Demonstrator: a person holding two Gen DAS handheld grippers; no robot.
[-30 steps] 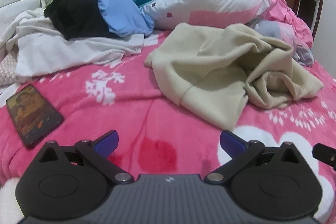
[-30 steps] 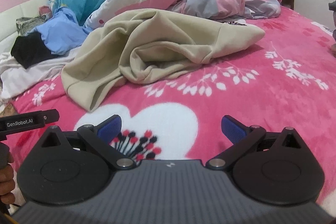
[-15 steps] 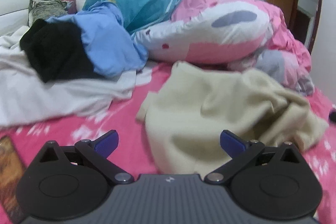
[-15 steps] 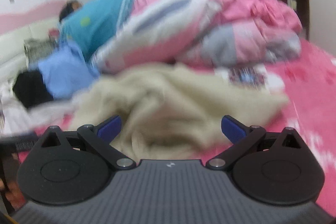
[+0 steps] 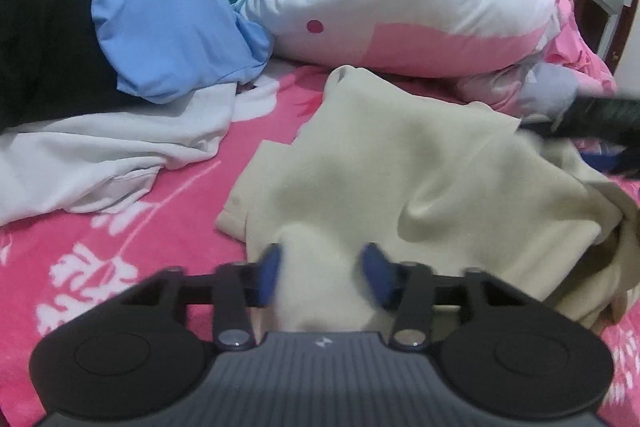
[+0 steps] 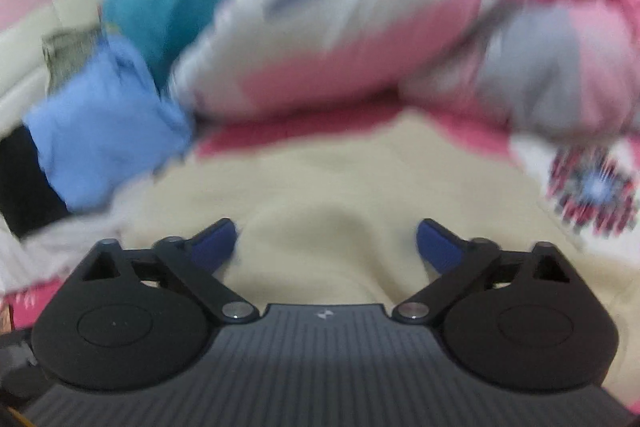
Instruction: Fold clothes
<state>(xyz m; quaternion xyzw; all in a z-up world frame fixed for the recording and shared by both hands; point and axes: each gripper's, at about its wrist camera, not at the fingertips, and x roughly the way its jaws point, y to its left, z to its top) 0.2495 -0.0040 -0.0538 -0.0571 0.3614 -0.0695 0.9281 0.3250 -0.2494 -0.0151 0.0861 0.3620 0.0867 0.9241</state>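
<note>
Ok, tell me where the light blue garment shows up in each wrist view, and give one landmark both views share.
Left wrist view: the light blue garment is upper left, lying over black clothing, left of the pink-and-white duvet.
Right wrist view: the light blue garment is at mid left, blurred, again beside black cloth.
Shared landmark: the beige garment, just ahead of the tongs in both views.

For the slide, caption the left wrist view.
Left gripper closing on a bunched fold of the cream garment on the pink bedspread.
</note>
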